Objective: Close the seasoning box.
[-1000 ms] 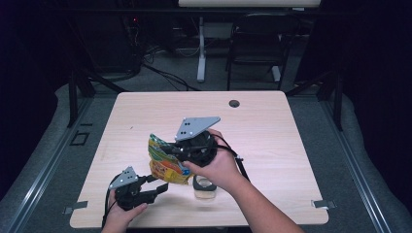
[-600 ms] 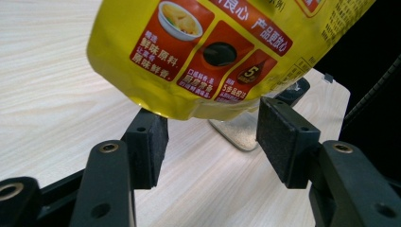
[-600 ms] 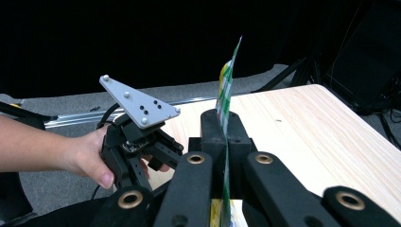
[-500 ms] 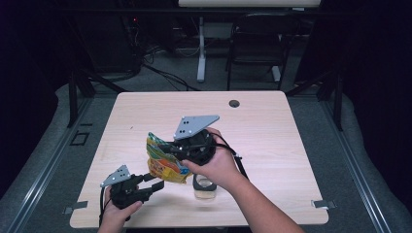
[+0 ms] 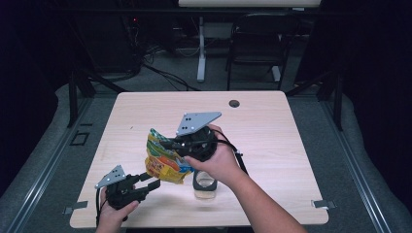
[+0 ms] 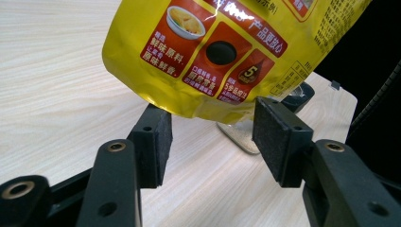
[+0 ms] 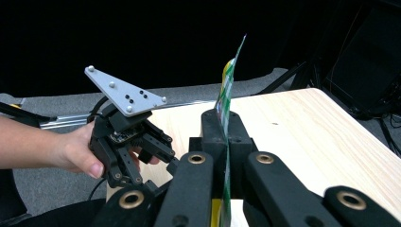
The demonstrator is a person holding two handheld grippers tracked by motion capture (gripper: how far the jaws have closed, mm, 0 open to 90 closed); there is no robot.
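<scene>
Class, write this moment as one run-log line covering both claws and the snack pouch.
right claw: shut on snack pouch, held above table | left claw: open, closing around pouch's bottom edge | glass jar: beneath pouch

R tool [image 7: 226, 135] clamps pouch [image 7: 228, 82] edge; L tool [image 7: 158, 156] nearby over table [image 7: 302, 137].

yellow pouch [image 6: 227, 52] with Chinese print, "原味鲜.", a "5" badge

High overhead view; two close gripper views, pouch [image 6: 227, 52] shared.
</scene>
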